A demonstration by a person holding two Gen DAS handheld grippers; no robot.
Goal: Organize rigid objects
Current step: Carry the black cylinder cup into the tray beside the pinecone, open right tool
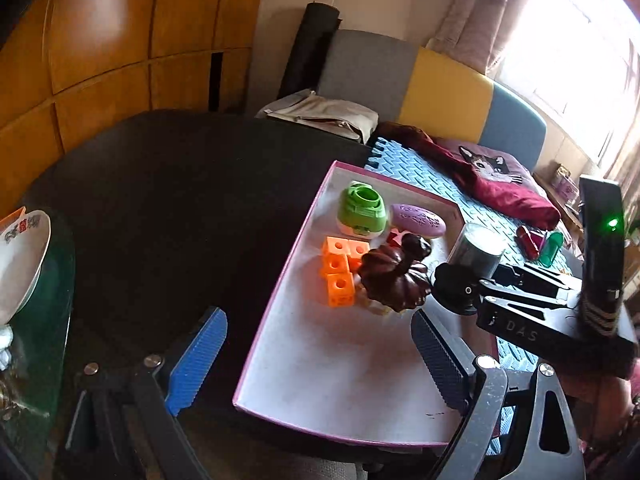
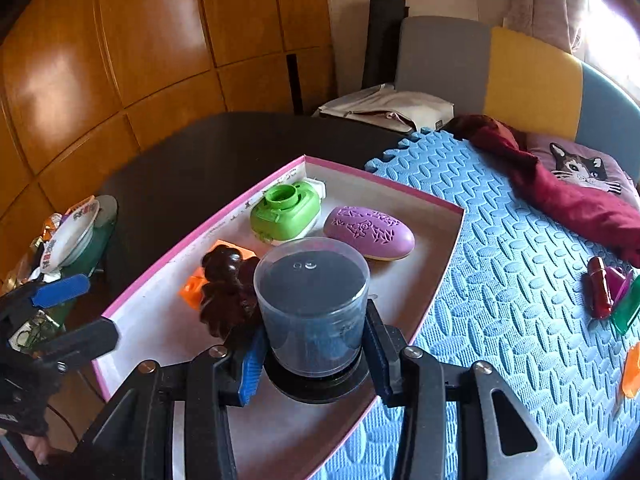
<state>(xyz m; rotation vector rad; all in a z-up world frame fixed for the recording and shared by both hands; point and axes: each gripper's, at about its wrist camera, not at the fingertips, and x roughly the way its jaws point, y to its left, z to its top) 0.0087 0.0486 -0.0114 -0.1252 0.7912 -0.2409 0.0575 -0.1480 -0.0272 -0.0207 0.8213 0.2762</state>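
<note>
A pink-rimmed white tray (image 1: 348,380) (image 2: 168,332) lies on the dark table. In it are a green toy (image 1: 362,210) (image 2: 286,212), a purple oval case (image 1: 418,220) (image 2: 370,232), orange cubes (image 1: 340,272) (image 2: 192,288) and a dark brown pumpkin-shaped piece (image 1: 394,276) (image 2: 228,296). My right gripper (image 2: 314,352) is shut on a clear round container with a black base (image 2: 314,304) (image 1: 478,250), held over the tray's right side. My left gripper (image 1: 316,368) is open and empty, over the tray's near left edge.
A blue foam mat (image 2: 500,280) lies right of the tray with a red cylinder (image 2: 598,292), green and pink pieces (image 2: 624,300) and an orange piece (image 2: 632,372). A red cat-print cloth (image 2: 568,188) lies at its far end. A bowl (image 1: 20,256) stands at the left.
</note>
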